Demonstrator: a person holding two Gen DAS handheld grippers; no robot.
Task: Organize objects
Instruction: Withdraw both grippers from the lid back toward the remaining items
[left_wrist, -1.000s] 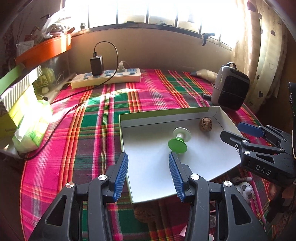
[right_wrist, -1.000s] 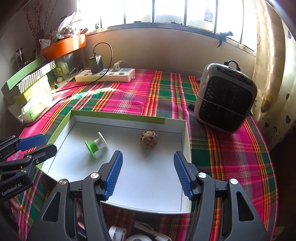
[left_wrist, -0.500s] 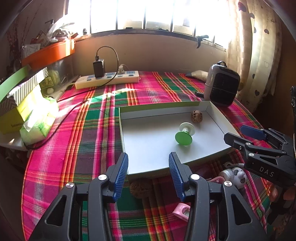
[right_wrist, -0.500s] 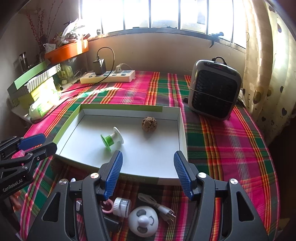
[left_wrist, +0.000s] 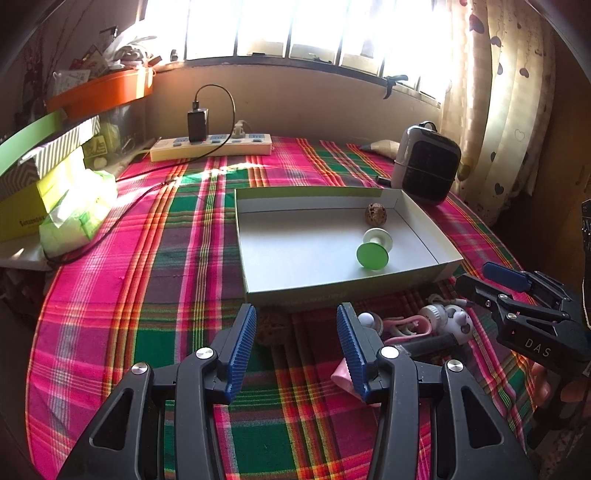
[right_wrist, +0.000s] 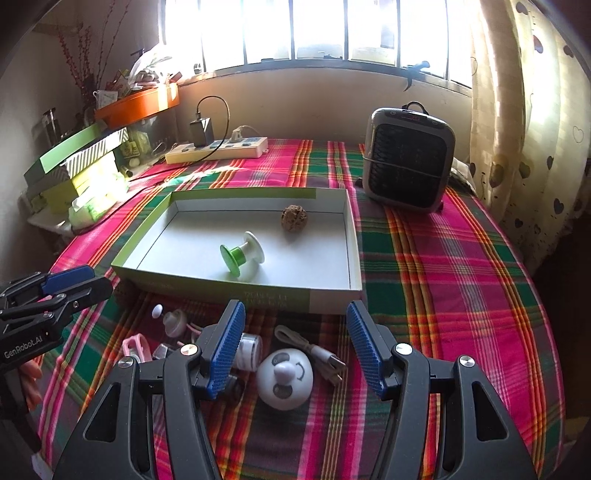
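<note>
A shallow green-edged white box (right_wrist: 332, 291) (left_wrist: 332, 290) lies on the plaid tablecloth. Inside it are a green and white spool (right_wrist: 241, 253) (left_wrist: 373, 248) and a brown walnut (right_wrist: 294, 218) (left_wrist: 376, 214). In front of the box lies a small pile: a white panda-face toy (right_wrist: 285, 377) (left_wrist: 456, 319), a USB cable (right_wrist: 317, 352), a white cap piece (right_wrist: 248, 350), a pink strap (right_wrist: 137, 345) (left_wrist: 404, 325). My right gripper (right_wrist: 293, 345) is open above the pile. My left gripper (left_wrist: 293, 347) is open, left of the pile, over a second walnut (left_wrist: 271, 330).
A grey heater (right_wrist: 408, 158) stands at the back right. A power strip (right_wrist: 218, 148) with a charger lies at the back. Stacked boxes and tissue packs (left_wrist: 55, 199) sit at the left edge. Curtains hang on the right.
Both grippers have pulled back from over the box toward the table's near edge. The pile of small objects in front of the box has come into view.
</note>
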